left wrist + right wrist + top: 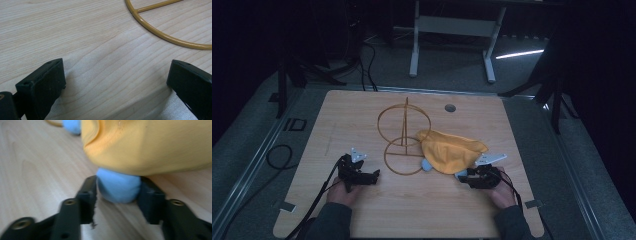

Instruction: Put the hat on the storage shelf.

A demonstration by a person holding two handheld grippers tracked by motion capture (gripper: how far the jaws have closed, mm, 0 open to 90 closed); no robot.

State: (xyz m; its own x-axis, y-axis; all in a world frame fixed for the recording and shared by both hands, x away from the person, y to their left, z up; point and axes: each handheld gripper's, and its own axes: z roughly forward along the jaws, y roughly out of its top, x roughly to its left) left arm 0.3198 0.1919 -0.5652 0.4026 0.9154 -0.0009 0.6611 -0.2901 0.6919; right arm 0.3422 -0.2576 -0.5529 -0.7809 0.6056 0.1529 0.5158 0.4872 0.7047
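Pale wood grain runs across the table (412,210) where a person works with a two-jaw tool in each hand. Left of the gold wire stand (404,135), the left gripper (371,176) rests low on the boards, its black jaws spread wide with only bare wood between them; its own view catches the curved base ring of the stand (160,35) just beyond. The stand itself rises near the table's middle, two hoops on an upright rod. Draped against its right side lies a yellow cloth toy (451,150), one blue foot (426,165) poking out beside the base ring. Farther right of the stand, at the toy's near edge, the right gripper (464,176) has its jaws pressed on either side of a second blue foot (118,187), pinching it against the tabletop.
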